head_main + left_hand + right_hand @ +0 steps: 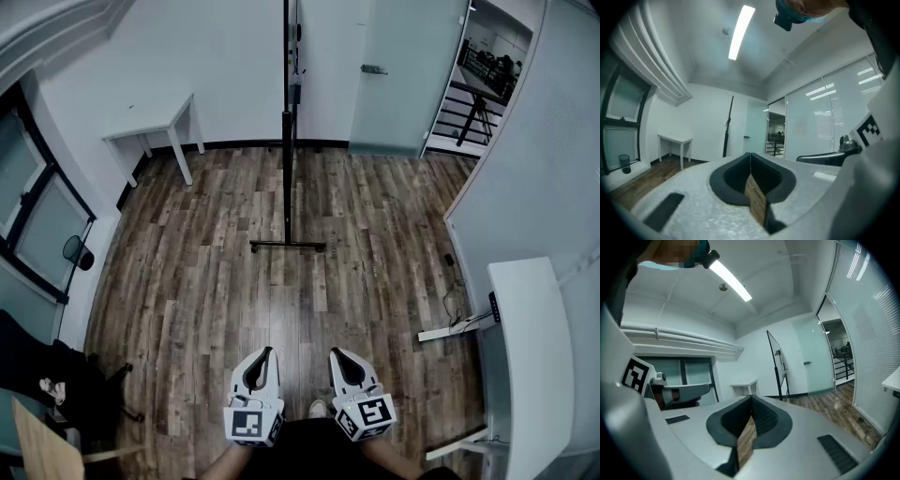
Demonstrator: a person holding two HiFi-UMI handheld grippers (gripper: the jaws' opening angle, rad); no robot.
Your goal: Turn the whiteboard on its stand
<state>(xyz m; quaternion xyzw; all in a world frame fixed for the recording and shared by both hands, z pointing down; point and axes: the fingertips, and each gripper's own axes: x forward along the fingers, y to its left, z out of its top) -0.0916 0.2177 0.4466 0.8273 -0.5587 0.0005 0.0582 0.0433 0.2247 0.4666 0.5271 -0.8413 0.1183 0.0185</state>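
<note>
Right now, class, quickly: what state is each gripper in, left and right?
Left gripper: closed, holding nothing.
Right gripper: closed, holding nothing.

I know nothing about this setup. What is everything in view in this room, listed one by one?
whiteboard: one, black-framed, seen edge-on on its stand, far middle of the floor.
small table: one, white, against the far wall, left of the whiteboard.
glass door: one, frosted pale green, far wall, right of the whiteboard.
desk: one, white, along the right wall.
bin: one, black, on the floor by the left window.
window: one, dark-framed, left wall.
floor: brown wood planks.
left gripper: one, white, fingers shut, empty, near edge.
right gripper: one, white, fingers shut, empty, beside the left gripper.
</note>
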